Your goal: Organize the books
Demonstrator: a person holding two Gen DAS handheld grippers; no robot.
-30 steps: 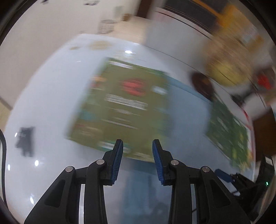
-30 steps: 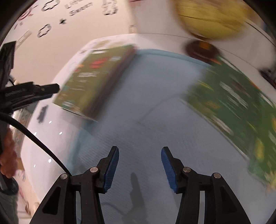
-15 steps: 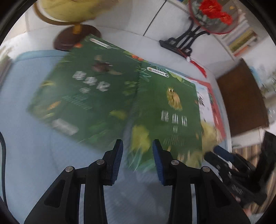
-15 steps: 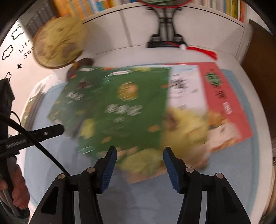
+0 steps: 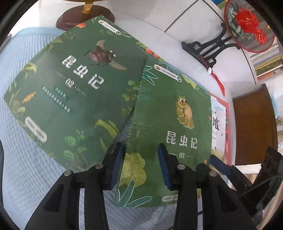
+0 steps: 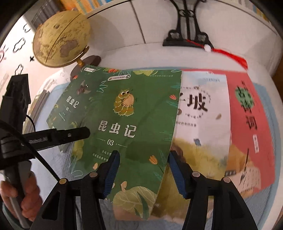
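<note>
Several thin books lie fanned out and overlapping on a light blue mat (image 5: 21,159). From left: a green book marked 02 with a beetle (image 5: 74,88) (image 6: 69,106), a green book marked 03 with a caterpillar (image 5: 169,134) (image 6: 127,123) on top, a white and yellow book (image 6: 201,123), a red book (image 6: 247,120). My left gripper (image 5: 140,159) is open and empty over the near left edge of book 03. My right gripper (image 6: 143,168) is open and empty over the near right part of book 03.
A tan globe on a brown base (image 6: 61,33) (image 5: 83,16) stands at the back left. A black ornament stand (image 6: 187,33) with a red tassel and a round flower panel (image 5: 247,23) stands at the back. A brown cabinet (image 5: 253,123) is at the right.
Both grippers swung right from another green book at the mat's left to the fanned books, and moved in close over book 03. The blur has settled. Jaws stayed open.
</note>
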